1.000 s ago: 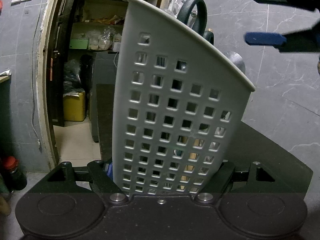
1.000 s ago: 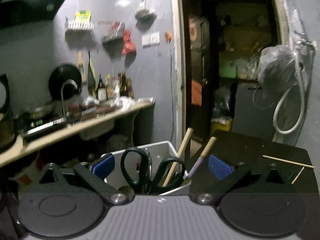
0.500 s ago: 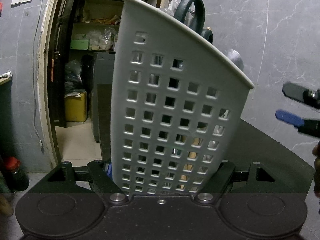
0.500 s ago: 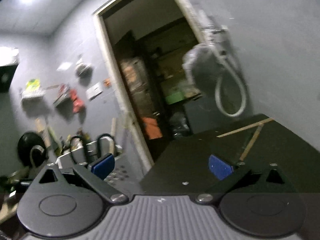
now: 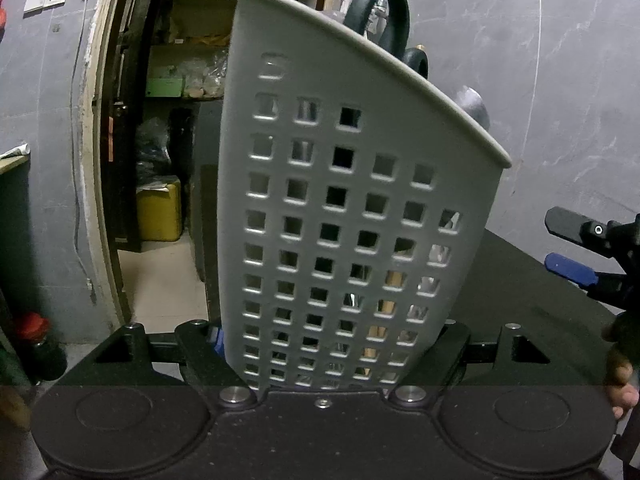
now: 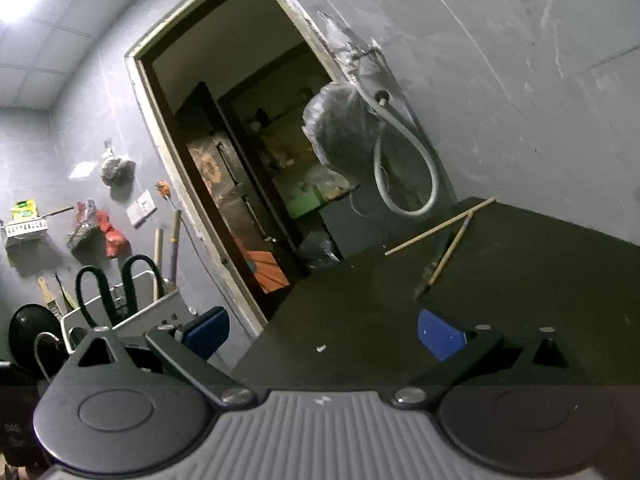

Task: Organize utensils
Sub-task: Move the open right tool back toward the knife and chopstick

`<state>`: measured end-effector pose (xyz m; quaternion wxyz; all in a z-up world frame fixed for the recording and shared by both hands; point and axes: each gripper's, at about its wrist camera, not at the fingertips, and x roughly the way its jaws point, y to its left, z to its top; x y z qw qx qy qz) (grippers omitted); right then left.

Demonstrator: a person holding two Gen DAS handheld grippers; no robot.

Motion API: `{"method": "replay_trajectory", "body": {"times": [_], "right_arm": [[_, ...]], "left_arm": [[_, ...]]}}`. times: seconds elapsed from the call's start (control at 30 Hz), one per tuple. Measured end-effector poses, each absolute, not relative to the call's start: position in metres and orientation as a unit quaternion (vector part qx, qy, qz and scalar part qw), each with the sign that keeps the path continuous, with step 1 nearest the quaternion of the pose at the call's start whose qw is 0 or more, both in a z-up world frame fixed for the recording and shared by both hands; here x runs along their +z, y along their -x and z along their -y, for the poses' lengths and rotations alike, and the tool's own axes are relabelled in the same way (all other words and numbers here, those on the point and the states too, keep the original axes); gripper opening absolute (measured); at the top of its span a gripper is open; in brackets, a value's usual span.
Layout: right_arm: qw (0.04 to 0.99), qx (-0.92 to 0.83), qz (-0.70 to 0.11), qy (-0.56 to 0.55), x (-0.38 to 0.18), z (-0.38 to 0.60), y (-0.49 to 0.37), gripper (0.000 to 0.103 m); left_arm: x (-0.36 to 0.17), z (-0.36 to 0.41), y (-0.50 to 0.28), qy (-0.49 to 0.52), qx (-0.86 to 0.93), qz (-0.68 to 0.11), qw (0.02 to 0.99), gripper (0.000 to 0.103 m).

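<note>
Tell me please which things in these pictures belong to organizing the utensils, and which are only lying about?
Belong to the job:
- white perforated holder, gripped by the left gripper
- black-handled scissors in it
- chopsticks on the dark table
- open, empty right gripper

Only lying about:
- yellow container
- hose
- plastic bag

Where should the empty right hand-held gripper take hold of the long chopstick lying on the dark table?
Grip the long chopstick near mid-length, coming from above with the jaws across its thin shaft. It lies flat on the dark table, and its far end crosses a second stick, so stay toward the free near half.
</note>
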<state>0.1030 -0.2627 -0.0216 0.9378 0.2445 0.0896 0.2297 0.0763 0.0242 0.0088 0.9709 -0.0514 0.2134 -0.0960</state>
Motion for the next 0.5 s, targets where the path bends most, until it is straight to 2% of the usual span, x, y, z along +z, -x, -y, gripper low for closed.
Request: {"method": "replay_trajectory", "body": {"times": [0.23, 0.5], "right_arm": [[0.945, 0.216, -0.104, -0.224, -0.023, 0.25, -0.101, 0.103], [0.944, 0.2, -0.157, -0.21, -0.022, 0.24, -0.112, 0.103]], "left_arm": [[0.009, -0.022, -0.075, 0.05, -0.095, -0.215, 0.971, 0.079], [0.009, -0.029, -0.079, 0.062, -0.106, -0.215, 0.969, 0.079]]}}
